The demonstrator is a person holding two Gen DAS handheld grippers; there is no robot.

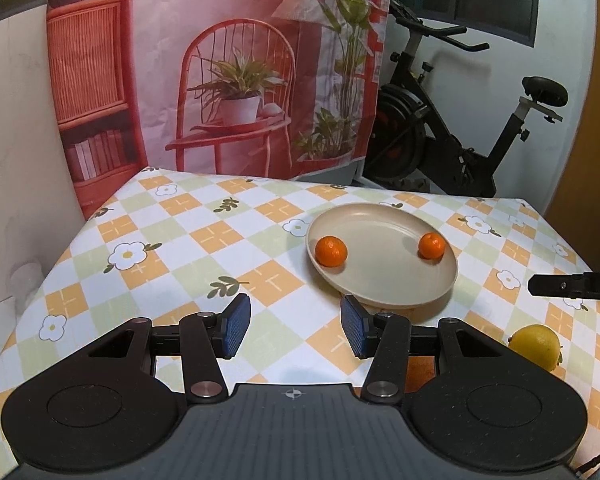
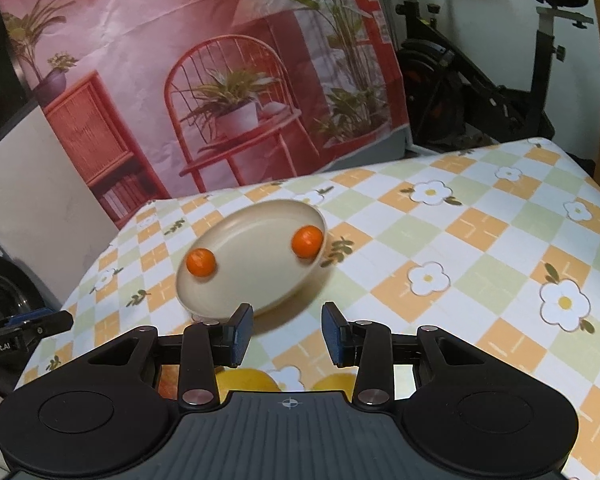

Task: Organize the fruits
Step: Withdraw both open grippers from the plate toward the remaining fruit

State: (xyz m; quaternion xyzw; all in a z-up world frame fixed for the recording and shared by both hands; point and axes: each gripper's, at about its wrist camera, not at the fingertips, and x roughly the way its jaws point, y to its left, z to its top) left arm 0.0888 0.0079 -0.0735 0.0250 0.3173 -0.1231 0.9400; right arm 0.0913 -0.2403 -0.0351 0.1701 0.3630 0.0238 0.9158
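The tabletop (image 1: 228, 240) is covered by a checked cloth (image 2: 480, 248) of orange, pale green and white squares, printed with white flowers and small leafy sprigs. A round beige plate (image 1: 384, 276) rests on the cloth toward the far side. A yellow lemon (image 1: 535, 346) lies on the cloth near the front edge, well apart from the plate. In the right wrist view, two yellow fruits (image 2: 246, 379) lie on the cloth close to the camera, mostly hidden. An orange-coloured fruit (image 1: 420, 372) lies just left of the lemon, also mostly hidden.
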